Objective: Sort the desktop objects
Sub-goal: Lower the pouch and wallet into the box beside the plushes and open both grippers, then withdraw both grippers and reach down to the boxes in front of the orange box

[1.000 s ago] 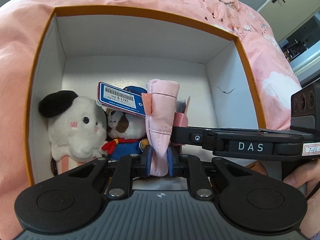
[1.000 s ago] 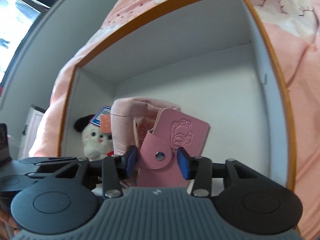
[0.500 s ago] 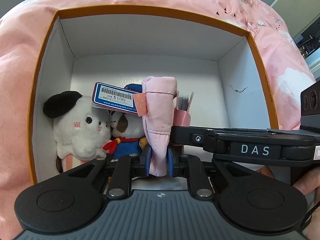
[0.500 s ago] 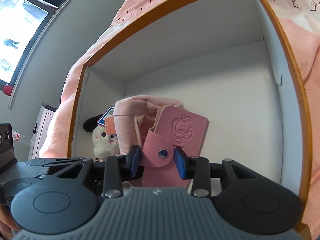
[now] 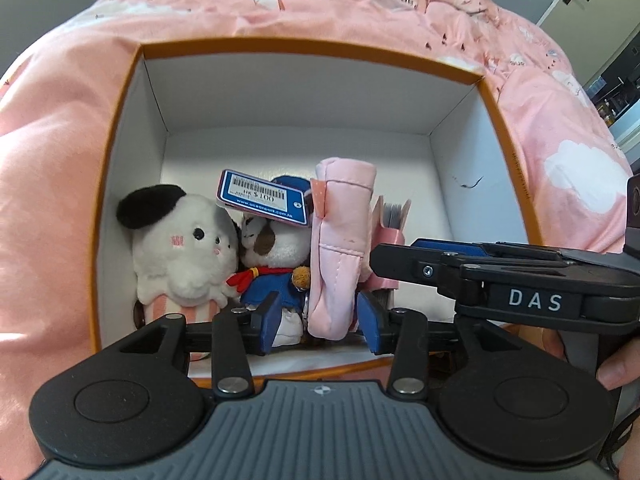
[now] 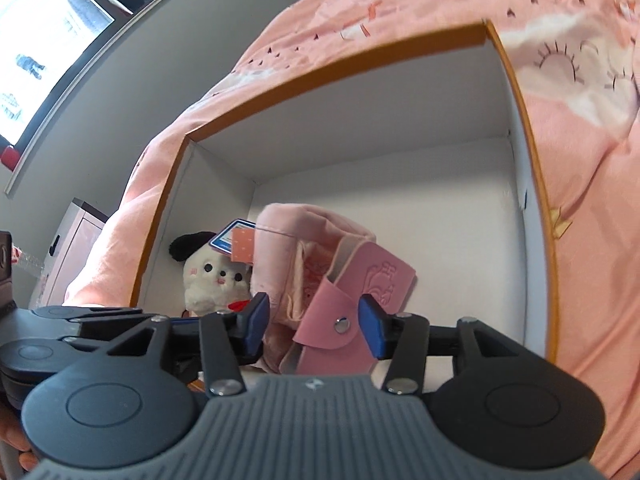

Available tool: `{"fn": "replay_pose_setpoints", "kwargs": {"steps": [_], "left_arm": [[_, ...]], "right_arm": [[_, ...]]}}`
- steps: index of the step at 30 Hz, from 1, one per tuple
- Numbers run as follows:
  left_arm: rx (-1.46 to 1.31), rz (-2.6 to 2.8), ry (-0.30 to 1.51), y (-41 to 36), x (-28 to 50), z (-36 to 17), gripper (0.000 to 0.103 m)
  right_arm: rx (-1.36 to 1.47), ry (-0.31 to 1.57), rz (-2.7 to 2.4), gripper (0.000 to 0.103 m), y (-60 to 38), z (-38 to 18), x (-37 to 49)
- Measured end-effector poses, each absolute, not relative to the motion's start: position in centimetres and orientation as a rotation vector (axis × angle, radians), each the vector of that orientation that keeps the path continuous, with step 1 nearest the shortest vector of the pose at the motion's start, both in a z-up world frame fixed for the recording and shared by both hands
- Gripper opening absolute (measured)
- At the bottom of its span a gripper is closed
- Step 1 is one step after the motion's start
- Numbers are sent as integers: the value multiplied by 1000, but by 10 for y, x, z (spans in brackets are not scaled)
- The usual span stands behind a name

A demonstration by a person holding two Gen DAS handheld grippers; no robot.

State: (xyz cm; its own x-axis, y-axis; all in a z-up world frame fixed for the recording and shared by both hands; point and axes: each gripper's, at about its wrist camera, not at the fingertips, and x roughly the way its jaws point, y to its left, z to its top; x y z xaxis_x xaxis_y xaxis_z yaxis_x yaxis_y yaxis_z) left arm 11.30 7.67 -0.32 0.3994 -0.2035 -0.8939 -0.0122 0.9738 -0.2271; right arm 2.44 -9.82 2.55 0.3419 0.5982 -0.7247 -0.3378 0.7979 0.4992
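Observation:
A white box with an orange rim (image 5: 312, 46) holds a white plush with a black ear (image 5: 188, 252), a plush in a blue sailor suit (image 5: 272, 256) with a price tag (image 5: 262, 198), and a pink pouch (image 5: 344, 240) standing upright. My left gripper (image 5: 320, 320) straddles the pouch, jaws opening, with a gap on the left side. A pink snap card holder (image 6: 360, 292) leans on the pouch (image 6: 288, 252). My right gripper (image 6: 314, 328) is around its flap, jaws opening, with the left pad clear of it.
Pink patterned bedding (image 5: 60, 160) surrounds the box on all sides. A finger of the right gripper (image 5: 404, 260) crosses the left wrist view, with a person's hand (image 5: 616, 368) behind it. A window (image 6: 40, 40) and a white cabinet (image 6: 76, 240) are far left.
Both pairs of jaws have spread. The left pads have come off the pink pouch and the right pads off the card holder. Both cameras have drawn back from the box.

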Motion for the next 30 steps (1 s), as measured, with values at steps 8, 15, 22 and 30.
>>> {"fn": "replay_pose_setpoints", "kwargs": {"steps": [8, 15, 22, 30], "left_arm": [[-242, -143, 996, 80, 82, 33, 48], [-224, -226, 937, 62, 55, 57, 48], [-251, -303, 1029, 30, 48, 36, 48], [-324, -270, 1152, 3, 47, -11, 51]], "right_arm": [[243, 970, 642, 52, -127, 56, 3], [213, 863, 595, 43, -163, 81, -38], [177, 860, 514, 33, -192, 82, -77], [140, 970, 463, 33, -193, 50, -110]]}}
